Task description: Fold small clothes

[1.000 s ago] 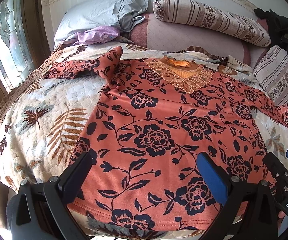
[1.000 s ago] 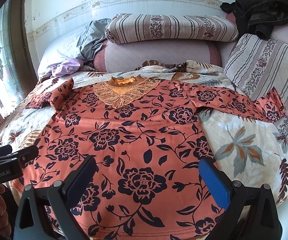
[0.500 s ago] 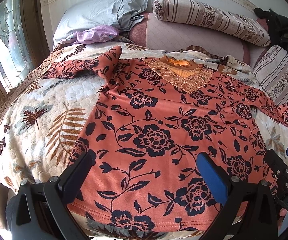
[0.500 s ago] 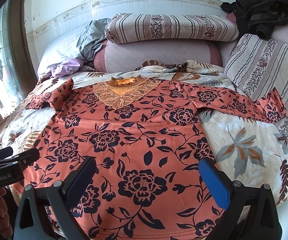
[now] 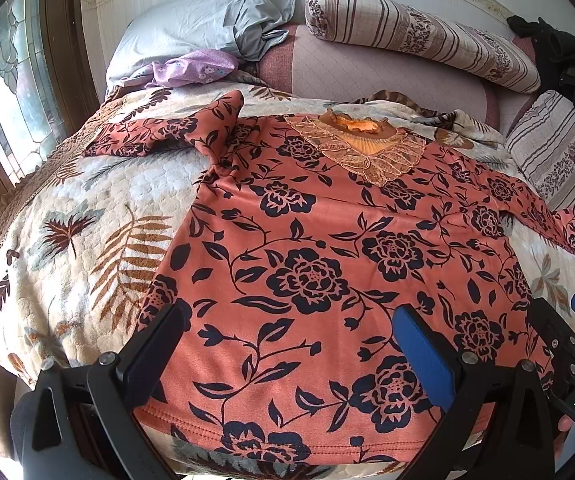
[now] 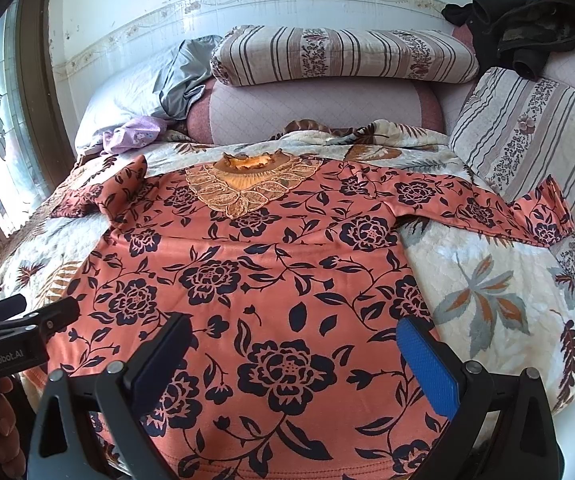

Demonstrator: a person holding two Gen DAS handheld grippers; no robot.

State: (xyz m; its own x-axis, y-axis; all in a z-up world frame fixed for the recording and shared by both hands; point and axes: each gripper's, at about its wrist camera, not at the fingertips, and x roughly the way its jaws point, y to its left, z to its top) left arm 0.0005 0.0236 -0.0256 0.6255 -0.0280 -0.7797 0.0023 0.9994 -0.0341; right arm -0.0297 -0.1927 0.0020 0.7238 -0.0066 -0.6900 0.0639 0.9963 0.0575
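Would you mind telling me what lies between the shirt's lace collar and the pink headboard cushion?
Only a rumpled strip of the leaf-print blanket separates the lace collar from the pink headboard cushion; the right wrist view shows it best.

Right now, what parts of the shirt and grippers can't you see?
- Shirt hem: in the right wrist view it runs off the bottom edge, behind the right gripper.
- Shirt's back: hidden in both views; it lies face up on the blanket.
- Far cuff: in the left wrist view it is folded under its own sleeve.
- Left gripper: the camera edge cuts off its handle.
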